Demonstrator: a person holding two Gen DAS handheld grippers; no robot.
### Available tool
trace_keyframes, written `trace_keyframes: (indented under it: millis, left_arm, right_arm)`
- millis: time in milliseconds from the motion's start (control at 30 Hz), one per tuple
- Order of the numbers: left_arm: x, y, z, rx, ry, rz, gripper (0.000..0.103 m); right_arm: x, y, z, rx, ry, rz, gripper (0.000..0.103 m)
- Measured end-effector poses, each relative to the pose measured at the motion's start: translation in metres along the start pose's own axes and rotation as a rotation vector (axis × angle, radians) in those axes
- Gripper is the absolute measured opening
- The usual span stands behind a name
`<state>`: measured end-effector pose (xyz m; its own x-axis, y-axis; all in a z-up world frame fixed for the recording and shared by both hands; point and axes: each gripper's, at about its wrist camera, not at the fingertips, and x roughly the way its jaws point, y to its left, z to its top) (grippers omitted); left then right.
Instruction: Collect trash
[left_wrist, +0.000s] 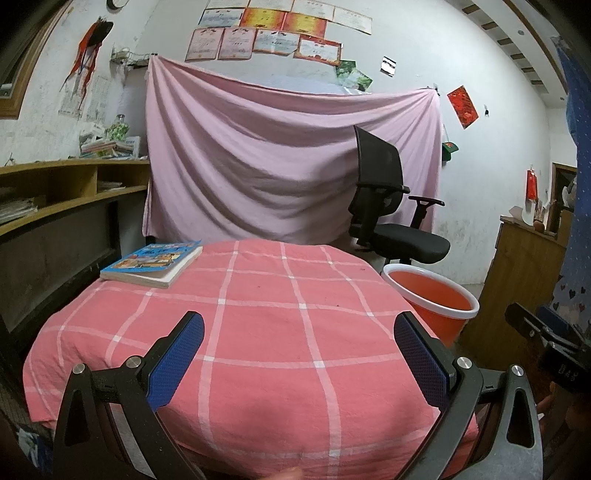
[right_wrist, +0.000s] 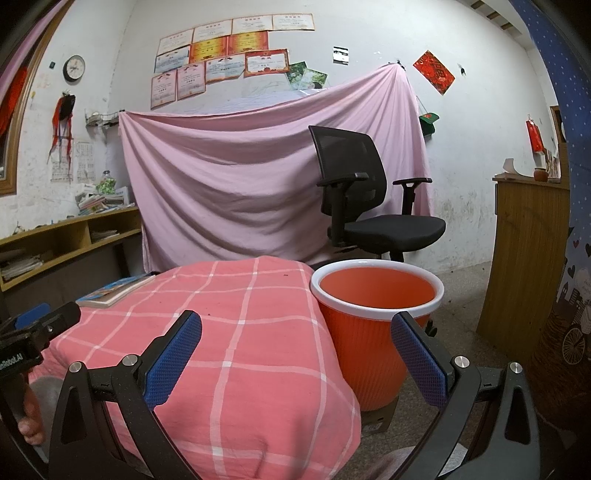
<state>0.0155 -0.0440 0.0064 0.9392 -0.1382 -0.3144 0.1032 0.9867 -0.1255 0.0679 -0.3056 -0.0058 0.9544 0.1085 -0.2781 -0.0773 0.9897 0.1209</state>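
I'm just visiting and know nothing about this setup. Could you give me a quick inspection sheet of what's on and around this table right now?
Surface: table under a pink checked cloth, a few dark specks.
Job's things: orange bin beside the table, on a flat box; no trash seen.
Clutter: one book at the far left corner.
Grippers: left gripper and right gripper both open, holding nothing.
Cables: nothing seen.
Surroundings: black office chair, pink sheet on the wall, wooden shelves.

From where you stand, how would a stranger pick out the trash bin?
Find the table under the pink checked cloth. On the floor just right of it, in front of the black office chair, stands the bin. It is the only round orange container, ribbed, with a white rim and an open top.
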Motion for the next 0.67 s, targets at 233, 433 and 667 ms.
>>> trace_keyframes:
  millis: [233, 433, 667]
  left_arm:
    - [-0.003, 0.000, 0.002, 0.000, -0.007, -0.004, 0.101]
    - [-0.004, -0.002, 0.001, 0.008, -0.010, 0.001, 0.101]
    - [-0.003, -0.001, 0.000, 0.006, -0.004, 0.013, 0.101]
  right_arm:
    - [-0.002, 0.006, -0.004, -0.004, 0.003, 0.002, 0.103]
    - [-0.003, 0.011, -0.008, -0.006, 0.007, 0.005, 0.103]
    - [-0.002, 0.012, -0.009, -0.007, 0.017, 0.005, 0.103]
